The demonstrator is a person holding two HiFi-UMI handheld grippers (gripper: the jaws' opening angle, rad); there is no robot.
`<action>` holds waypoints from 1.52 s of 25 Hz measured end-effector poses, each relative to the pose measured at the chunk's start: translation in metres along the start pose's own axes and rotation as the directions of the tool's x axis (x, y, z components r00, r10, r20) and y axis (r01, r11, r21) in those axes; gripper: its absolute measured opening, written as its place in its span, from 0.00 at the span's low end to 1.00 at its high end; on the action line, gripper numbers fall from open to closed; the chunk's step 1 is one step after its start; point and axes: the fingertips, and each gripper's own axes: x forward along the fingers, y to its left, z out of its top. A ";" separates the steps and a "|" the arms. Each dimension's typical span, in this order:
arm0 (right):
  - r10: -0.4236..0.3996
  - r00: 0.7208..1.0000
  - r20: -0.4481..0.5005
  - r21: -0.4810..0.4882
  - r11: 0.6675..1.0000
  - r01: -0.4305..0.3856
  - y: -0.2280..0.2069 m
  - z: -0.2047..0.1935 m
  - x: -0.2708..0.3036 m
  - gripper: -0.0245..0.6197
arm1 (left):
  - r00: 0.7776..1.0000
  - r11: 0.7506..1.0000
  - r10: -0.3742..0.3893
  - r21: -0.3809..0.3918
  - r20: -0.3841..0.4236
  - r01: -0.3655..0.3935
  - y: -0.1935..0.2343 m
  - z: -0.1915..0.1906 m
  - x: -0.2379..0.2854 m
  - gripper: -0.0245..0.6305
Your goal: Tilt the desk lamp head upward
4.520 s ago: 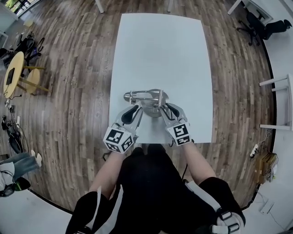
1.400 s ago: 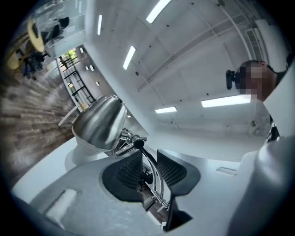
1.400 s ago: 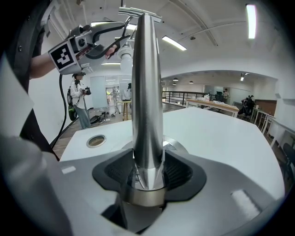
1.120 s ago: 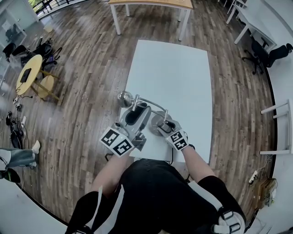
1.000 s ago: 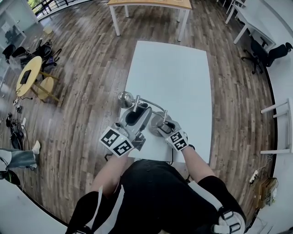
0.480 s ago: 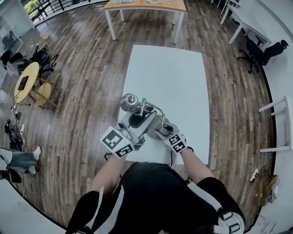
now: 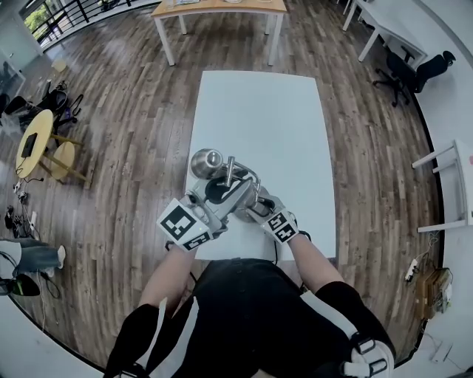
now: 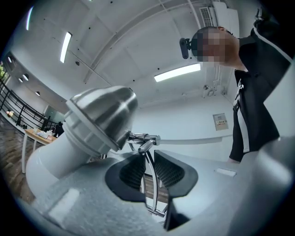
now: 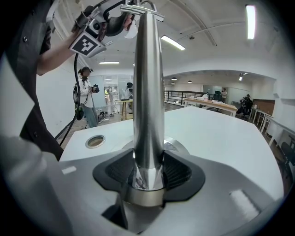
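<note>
The silver desk lamp stands near the front edge of the white table (image 7: 273,111). Its dome-shaped head (image 7: 208,162) (image 8: 103,117) is at the left, on a thin wire arm (image 8: 150,184). My left gripper (image 7: 222,190) (image 8: 148,170) is lifted off the table and shut on that arm just behind the head joint. My right gripper (image 7: 256,204) (image 9: 148,173) is low on the table, its pads pressed on either side of the upright lamp post (image 9: 148,92), just above the round base (image 9: 179,148). High in the right gripper view, the left gripper (image 9: 115,18) holds the top of the lamp.
A round cable hole (image 9: 95,141) is set in the table beside the lamp base. A wooden table (image 7: 214,7) stands beyond the far end, a round yellow table (image 7: 33,144) at the left and an office chair (image 7: 414,70) at the right. A person (image 9: 85,97) stands across the room.
My left gripper has swung the lamp arm up and in toward the post, so the head now sits closer to it. The right gripper has stayed at the post.
</note>
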 end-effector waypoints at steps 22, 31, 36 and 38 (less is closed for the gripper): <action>-0.034 0.999 0.004 0.024 0.999 0.034 -0.003 0.001 0.000 0.36 | 0.992 0.988 -0.108 0.103 -0.065 0.114 -0.021 -0.002 0.029 0.12; -0.043 0.999 0.013 0.043 0.998 0.042 -0.005 0.001 0.001 0.36 | 0.986 0.983 -0.150 0.097 -0.079 0.157 -0.025 -0.004 0.041 0.11; -0.046 0.999 0.000 0.041 0.998 0.046 -0.002 0.005 0.005 0.36 | 0.977 0.966 -0.166 0.176 -0.135 0.189 -0.027 -0.008 0.040 0.12; -0.049 0.999 -0.001 0.042 0.998 0.049 -0.002 0.006 0.006 0.36 | 0.976 0.966 -0.169 0.173 -0.138 0.192 -0.027 -0.008 0.040 0.12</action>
